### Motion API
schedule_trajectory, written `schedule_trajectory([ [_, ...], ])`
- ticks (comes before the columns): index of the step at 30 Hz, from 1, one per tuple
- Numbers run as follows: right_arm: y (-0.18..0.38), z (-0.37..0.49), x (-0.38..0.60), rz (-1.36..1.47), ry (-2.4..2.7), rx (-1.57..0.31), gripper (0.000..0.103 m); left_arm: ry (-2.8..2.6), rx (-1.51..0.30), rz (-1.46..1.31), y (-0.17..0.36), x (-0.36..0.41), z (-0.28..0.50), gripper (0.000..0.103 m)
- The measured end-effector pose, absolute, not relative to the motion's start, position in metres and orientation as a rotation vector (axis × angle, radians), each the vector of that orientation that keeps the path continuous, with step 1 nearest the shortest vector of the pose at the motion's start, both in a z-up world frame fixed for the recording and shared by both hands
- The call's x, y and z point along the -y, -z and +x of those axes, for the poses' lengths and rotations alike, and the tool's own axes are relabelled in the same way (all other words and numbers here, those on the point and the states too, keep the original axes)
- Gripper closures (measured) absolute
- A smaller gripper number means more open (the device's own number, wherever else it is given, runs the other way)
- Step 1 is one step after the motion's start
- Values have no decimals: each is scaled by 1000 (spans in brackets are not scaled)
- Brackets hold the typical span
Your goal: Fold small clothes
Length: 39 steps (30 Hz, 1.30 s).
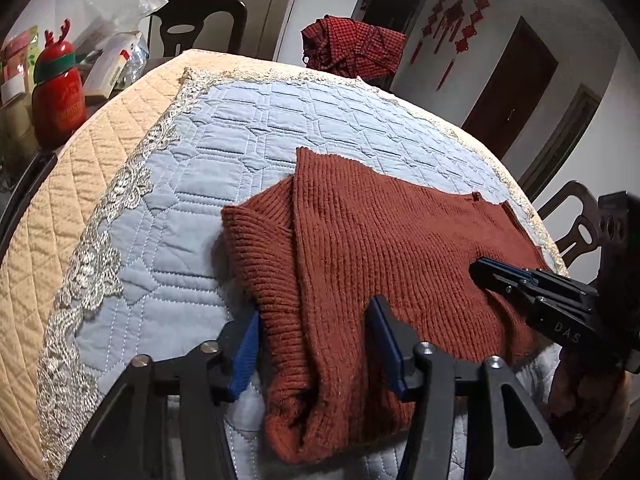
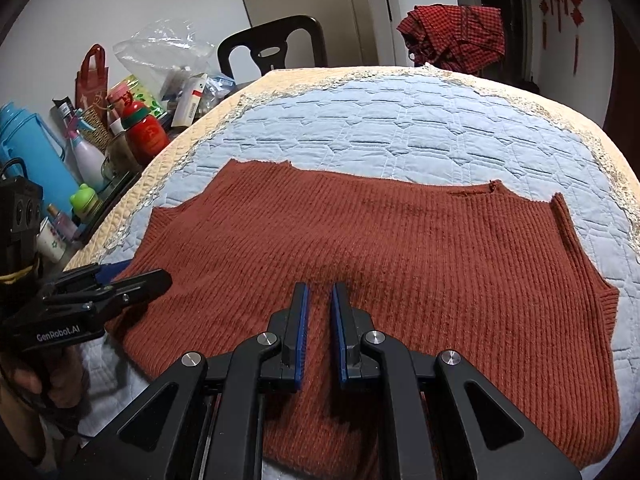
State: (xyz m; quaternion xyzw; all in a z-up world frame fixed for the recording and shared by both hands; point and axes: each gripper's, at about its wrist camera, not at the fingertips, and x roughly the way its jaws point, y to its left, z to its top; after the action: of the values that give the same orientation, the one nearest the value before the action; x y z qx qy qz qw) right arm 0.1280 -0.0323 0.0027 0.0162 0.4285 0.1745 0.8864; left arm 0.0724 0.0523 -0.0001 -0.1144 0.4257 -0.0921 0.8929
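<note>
A rust-brown knitted sweater vest (image 2: pixel 380 248) lies flat on the blue quilted cover, folded in half; it also shows in the left wrist view (image 1: pixel 380 240). My left gripper (image 1: pixel 314 312) is open, its fingers astride the vest's left folded edge, low over the cloth. My right gripper (image 2: pixel 320 292) is nearly shut with a narrow gap, empty, hovering just above the vest's middle. The right gripper shows at the right in the left wrist view (image 1: pixel 484 270), and the left gripper shows at the left in the right wrist view (image 2: pixel 132 276).
The quilted cover (image 2: pixel 400 120) has a beige lace border. A red checked garment (image 2: pixel 456 36) lies at the far edge. Bottles, a red jar (image 2: pixel 144 136), a blue jug and bags crowd the left side. Dark chairs (image 2: pixel 276 44) stand around.
</note>
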Motion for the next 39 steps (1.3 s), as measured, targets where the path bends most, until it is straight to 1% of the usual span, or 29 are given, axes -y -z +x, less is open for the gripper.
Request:
schedule_trajectory([
  [1,-2,128,33,35,-361,-891,91,192,-883,-232,0,-52,73,56],
  [3,-2,130,32,38,-359,-892,91,193,-883,-227,0,-52,73,65],
  [6,-2,134,31,34,-354,-891,91,202,-883,-225,-1,-51,74,73],
  [12,-5,135,29,26,-351,-895,91,224,-887,-256,-3,-54,75,81],
  [20,-9,92,38,19,-409,-920,91,338,-866,-442,-22,-72,75,83],
  [26,-13,76,62,84,-402,-911,91,426,-807,-462,-58,-54,77,83],
  [33,-23,65,114,193,-296,-852,91,556,-768,-402,-99,10,93,84],
  [36,-29,60,142,237,-231,-823,91,626,-783,-371,-102,49,105,84],
  [39,-33,51,170,275,-152,-796,91,686,-823,-335,-95,92,118,84],
])
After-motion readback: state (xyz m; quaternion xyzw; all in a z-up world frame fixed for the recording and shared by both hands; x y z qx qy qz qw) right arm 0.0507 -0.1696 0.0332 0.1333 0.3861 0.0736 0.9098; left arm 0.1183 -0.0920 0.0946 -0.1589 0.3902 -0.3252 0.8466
